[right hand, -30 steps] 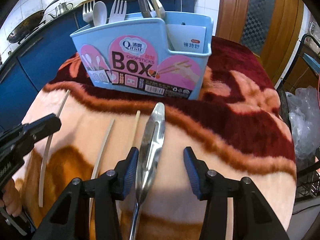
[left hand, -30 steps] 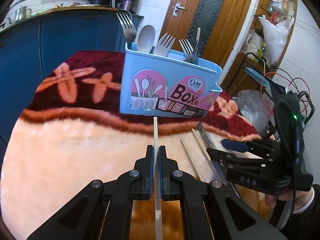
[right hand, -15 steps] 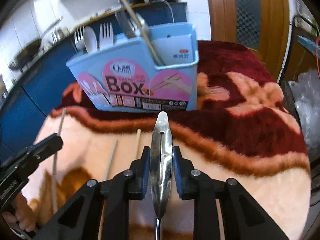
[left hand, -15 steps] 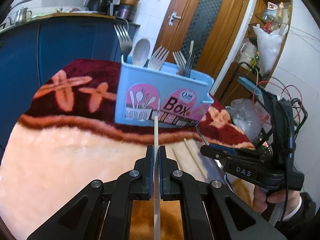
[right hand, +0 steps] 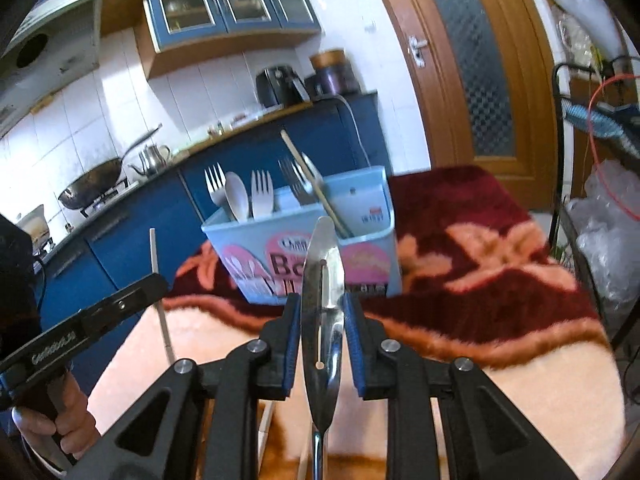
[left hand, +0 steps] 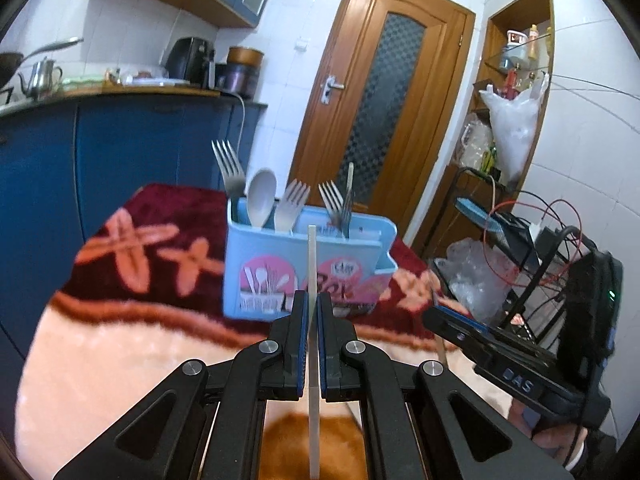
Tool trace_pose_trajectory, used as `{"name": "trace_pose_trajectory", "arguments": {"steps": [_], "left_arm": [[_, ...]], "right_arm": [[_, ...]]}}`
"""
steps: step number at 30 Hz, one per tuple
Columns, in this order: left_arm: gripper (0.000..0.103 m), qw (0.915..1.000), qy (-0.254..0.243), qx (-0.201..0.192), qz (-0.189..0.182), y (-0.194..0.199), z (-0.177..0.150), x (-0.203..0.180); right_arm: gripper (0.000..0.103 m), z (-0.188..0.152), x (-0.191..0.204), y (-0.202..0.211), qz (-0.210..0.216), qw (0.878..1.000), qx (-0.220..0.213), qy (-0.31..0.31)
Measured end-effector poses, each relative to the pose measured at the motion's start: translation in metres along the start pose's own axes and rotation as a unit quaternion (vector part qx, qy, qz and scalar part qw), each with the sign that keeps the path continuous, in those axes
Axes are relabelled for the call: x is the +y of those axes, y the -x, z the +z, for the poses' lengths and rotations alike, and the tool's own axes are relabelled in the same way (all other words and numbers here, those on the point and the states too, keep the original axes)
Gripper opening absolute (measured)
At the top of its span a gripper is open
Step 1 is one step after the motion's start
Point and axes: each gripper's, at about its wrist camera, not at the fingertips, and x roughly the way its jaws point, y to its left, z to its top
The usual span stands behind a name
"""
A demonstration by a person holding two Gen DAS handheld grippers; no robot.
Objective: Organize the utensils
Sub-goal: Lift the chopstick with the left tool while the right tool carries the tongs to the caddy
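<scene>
Both claws are carrying a utensil toward the blue utensil box, so the step in hand seems to be the delivery. The left claw is clamped on a pale chopstick that points up in front of the box. The right claw is clamped on a shiny metal utensil, perhaps tongs or a spoon; its exact kind cannot be told.

The box stands on a fluffy blanket that covers the surface, and it holds forks, a spoon and one chopstick already. The next move probably calls for lifting each tip above the box rim and lowering it into a free compartment.

The room above the box is open, but the standing forks are close together, and the two claws are near each other.
</scene>
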Motion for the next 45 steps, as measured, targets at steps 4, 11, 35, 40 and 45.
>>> {"name": "trace_pose_trajectory", "arguments": {"steps": [4, 11, 35, 40, 45], "left_arm": [[0.004, 0.9998, -0.002, -0.019, 0.002, 0.002, 0.013, 0.000], [0.004, 0.9980, -0.017, -0.059, 0.012, 0.009, 0.036, -0.004], [0.004, 0.9848, -0.011, -0.156, 0.077, -0.007, 0.111, 0.016], [0.004, 0.9843, 0.003, -0.159, 0.076, -0.015, 0.117, 0.023], [0.004, 0.9838, -0.001, -0.158, 0.086, -0.027, 0.114, 0.025]], "right_arm": [[0.024, 0.004, 0.001, 0.009, 0.001, 1.000, -0.027, -0.001], [0.024, 0.007, -0.001, 0.013, -0.001, 0.999, -0.045, -0.001], [0.024, 0.024, -0.011, 0.018, -0.020, 0.997, -0.074, 0.003], [0.024, 0.027, -0.011, 0.016, -0.025, 0.997, -0.077, 0.007], [0.024, 0.030, -0.008, 0.013, -0.026, 0.997, -0.078, 0.011]]}}
